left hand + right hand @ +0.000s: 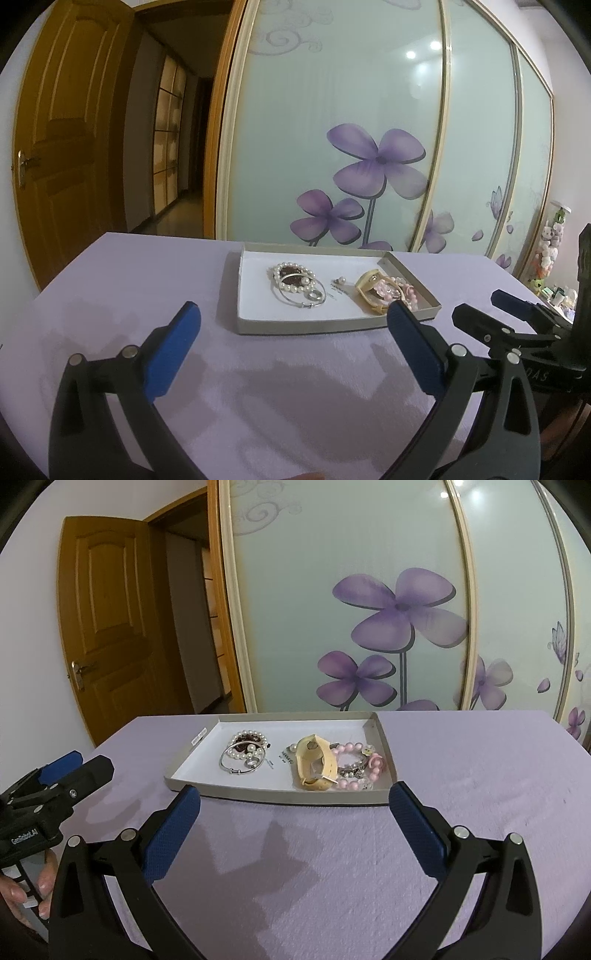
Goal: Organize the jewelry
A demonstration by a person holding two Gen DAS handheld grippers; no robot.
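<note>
One shallow grey cardboard tray (380,734) sits on the lilac tablecloth (461,775), and all the jewelry is inside it. Counting what can be made out: one white pearl bracelet (248,748) lying over something dark red, one thin silver bangle (236,766), one small silver ring (251,763), one cream watch with a strap (314,762), one pink bead bracelet (354,760), and a pair of small pearl earrings (340,281). The pearl and silver pieces are heaped together toward the tray's left half; the watch and pink beads overlap against its right wall. The tangle under the pink beads is too muddled to count further.

The left gripper (293,325) and the right gripper (294,800) both hover just short of the tray's near edge, each with its blue-padded fingers spread wide and nothing between them. A hand (22,890) wraps the left tool's handle, fingertips showing.

The cloth in front of the tray is bare, with more free cloth on both sides. Behind stands a sliding wardrobe (369,590) with purple flowers, and a wooden door (107,627) hangs open at left.
</note>
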